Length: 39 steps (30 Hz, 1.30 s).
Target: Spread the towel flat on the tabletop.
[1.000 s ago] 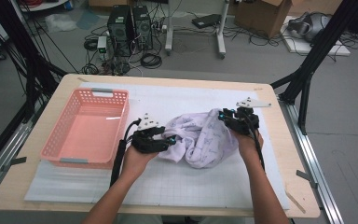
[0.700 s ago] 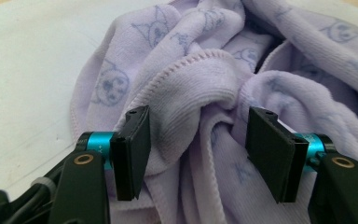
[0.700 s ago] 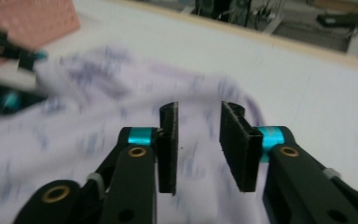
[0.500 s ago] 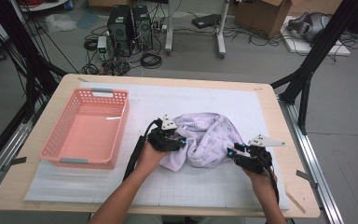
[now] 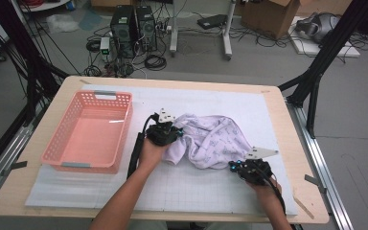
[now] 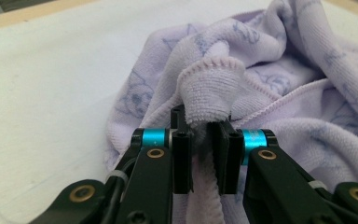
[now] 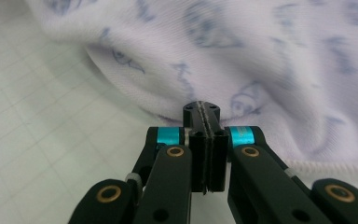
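Observation:
A crumpled lilac towel (image 5: 213,139) with a faint blue print lies on the white grid mat (image 5: 191,191). My left gripper (image 5: 175,132) is at the towel's left side. Its jaws have just been closing and now pinch a rolled, hemmed fold of the towel (image 6: 209,88) between the pads of the left gripper (image 6: 200,135). My right gripper (image 5: 233,166) sits low at the towel's near right edge. Its jaws have just been closing too, and the right gripper (image 7: 201,109) is fully shut, tips touching the towel (image 7: 242,51) at its lower border. I see no cloth between its pads.
A pink plastic basket (image 5: 124,127) stands on the left of the mat, with nothing in it. The wooden table edge (image 5: 297,143) runs close to the right of my right hand. Beyond the table are computers, cables and boxes on the floor.
My right gripper has come down from the towel's far right side to its near right edge. My left gripper has shifted slightly right and away, to the towel's left side.

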Motion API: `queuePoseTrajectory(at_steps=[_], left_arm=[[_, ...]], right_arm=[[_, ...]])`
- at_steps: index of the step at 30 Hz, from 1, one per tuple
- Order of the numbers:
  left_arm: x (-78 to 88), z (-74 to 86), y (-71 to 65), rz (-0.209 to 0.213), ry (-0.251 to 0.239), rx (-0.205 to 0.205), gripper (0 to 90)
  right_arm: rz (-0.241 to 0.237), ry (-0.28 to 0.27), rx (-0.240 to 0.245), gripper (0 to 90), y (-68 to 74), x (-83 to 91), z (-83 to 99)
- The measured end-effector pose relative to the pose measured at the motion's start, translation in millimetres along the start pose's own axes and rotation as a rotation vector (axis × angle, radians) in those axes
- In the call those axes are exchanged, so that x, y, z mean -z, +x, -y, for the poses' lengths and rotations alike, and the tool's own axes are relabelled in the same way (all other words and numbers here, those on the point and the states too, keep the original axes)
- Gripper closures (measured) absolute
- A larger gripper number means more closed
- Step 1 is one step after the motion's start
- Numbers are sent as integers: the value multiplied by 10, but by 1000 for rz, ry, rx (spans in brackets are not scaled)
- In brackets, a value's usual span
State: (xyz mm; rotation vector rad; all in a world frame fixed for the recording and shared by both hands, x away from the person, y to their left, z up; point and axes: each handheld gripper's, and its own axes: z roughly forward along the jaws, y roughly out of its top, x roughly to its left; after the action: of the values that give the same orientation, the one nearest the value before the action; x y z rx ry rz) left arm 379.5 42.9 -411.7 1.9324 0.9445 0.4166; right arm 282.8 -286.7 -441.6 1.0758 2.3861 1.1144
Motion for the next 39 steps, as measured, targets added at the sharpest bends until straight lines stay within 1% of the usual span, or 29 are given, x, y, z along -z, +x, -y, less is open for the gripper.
queuePoseTrajectory(at_steps=[2,4,5,6,7,9,11,12,14,16,17,18,19,20,21,22,24,26,28,29,30,31,32,33,35,36,37,38,39], left_arm=[[36,-9,34,-11,-20,13,797],[65,-14,66,-32,-41,21,801],[72,-16,80,-34,-50,26,802],[81,-16,97,-42,-59,37,802],[82,-15,106,-51,-63,33,802],[77,-12,127,-76,-74,11,805],[67,-8,155,-107,-83,-25,811],[60,-10,173,-115,-77,-32,811],[55,-13,200,-141,-85,-32,810],[62,-13,227,-171,-96,-16,801],[67,-11,239,-195,-93,-6,788],[74,-9,255,-199,-88,20,752],[77,-4,266,-181,-89,45,703],[82,0,264,-165,-83,46,684],[89,1,251,-159,-75,44,638],[96,3,236,-143,-74,45,587],[109,3,191,-107,-63,31,550],[127,17,136,-89,-51,-11,538],[134,51,100,-70,-40,-43,538],[132,69,92,-67,-32,-50,538],[127,106,92,-55,-20,-53,537],[121,121,98,-46,1,-53,531],[105,141,108,-43,33,-50,521],[89,154,112,-40,48,-42,507],[70,162,116,-40,64,-43,492],[60,164,108,-41,69,-44,488],[53,166,100,-40,70,-45,486],[50,165,86,-42,71,-46,476],[55,162,79,-40,73,-51,467]], right_arm=[[26,-28,-28,900,-78,99,29],[62,-58,-50,900,-156,191,47],[92,-74,-65,900,-209,244,56],[105,-85,-73,900,-247,272,62],[131,-96,-94,900,-306,318,70],[174,-116,-121,900,-410,382,73],[222,-140,-153,900,-510,454,67],[239,-154,-168,900,-557,494,67],[270,-172,-199,900,-615,558,75],[305,-180,-209,900,-647,596,98],[315,-180,-222,900,-658,604,112],[319,-180,-237,900,-670,613,132],[308,-193,-260,895,-681,618,154],[289,-206,-271,892,-683,619,170],[268,-211,-272,880,-666,617,178],[247,-216,-263,827,-642,607,179],[216,-212,-242,750,-571,567,155],[178,-200,-214,682,-480,498,112],[147,-182,-171,576,-385,391,60],[123,-171,-157,541,-336,322,35],[113,-158,-145,515,-293,268,18],[84,-136,-116,498,-225,171,-12],[65,-124,-103,486,-181,108,-30],[36,-89,-73,482,-106,7,-62],[31,-39,-19,482,-20,-127,-102],[42,-5,14,518,18,-209,-119],[43,-1,25,576,24,-244,-124],[40,-7,28,736,15,-244,-129],[39,-2,39,838,-7,-223,-136]])
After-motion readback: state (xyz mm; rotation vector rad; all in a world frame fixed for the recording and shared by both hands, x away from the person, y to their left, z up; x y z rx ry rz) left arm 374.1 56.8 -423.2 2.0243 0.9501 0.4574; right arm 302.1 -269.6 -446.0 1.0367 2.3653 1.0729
